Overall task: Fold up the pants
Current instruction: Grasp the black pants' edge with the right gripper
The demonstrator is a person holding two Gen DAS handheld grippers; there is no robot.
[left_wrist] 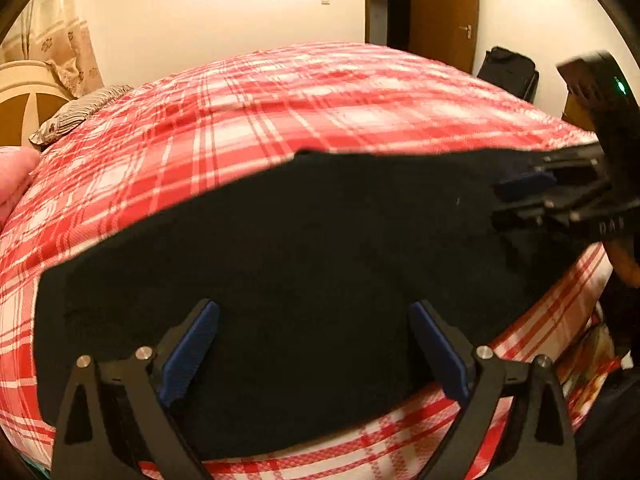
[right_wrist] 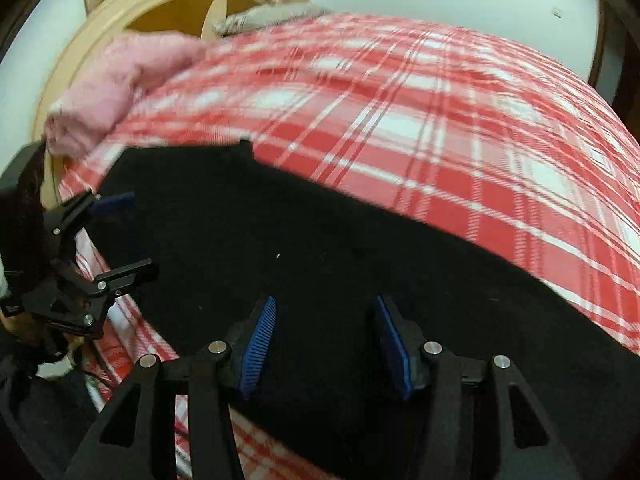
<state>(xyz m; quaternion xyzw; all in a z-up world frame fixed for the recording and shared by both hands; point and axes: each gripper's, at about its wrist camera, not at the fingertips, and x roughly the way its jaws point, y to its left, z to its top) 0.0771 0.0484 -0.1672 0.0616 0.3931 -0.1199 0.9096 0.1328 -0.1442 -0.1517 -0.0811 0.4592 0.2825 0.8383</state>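
Black pants point(left_wrist: 280, 240) lie flat, folded into a broad dark slab, on a red and white plaid bedsheet point(left_wrist: 300, 100). My left gripper point(left_wrist: 314, 320) hovers over their near edge, open, with only cloth below the blue pads. At the right edge of this view my right gripper point(left_wrist: 506, 200) reaches in over the pants' far end. In the right wrist view the pants point(right_wrist: 320, 248) run across the sheet point(right_wrist: 440, 120). My right gripper point(right_wrist: 325, 304) stands open above them, with nothing pinched. The left gripper point(right_wrist: 124, 236) shows at the left, jaws apart.
A rolled pink blanket point(right_wrist: 120, 80) lies by the round wooden headboard point(right_wrist: 100, 28). A grey patterned pillow point(left_wrist: 80, 112) sits at the far left. A brown door point(left_wrist: 440, 12) and a black bag point(left_wrist: 508, 72) stand beyond the bed. The bed's edge point(left_wrist: 560, 320) drops off at lower right.
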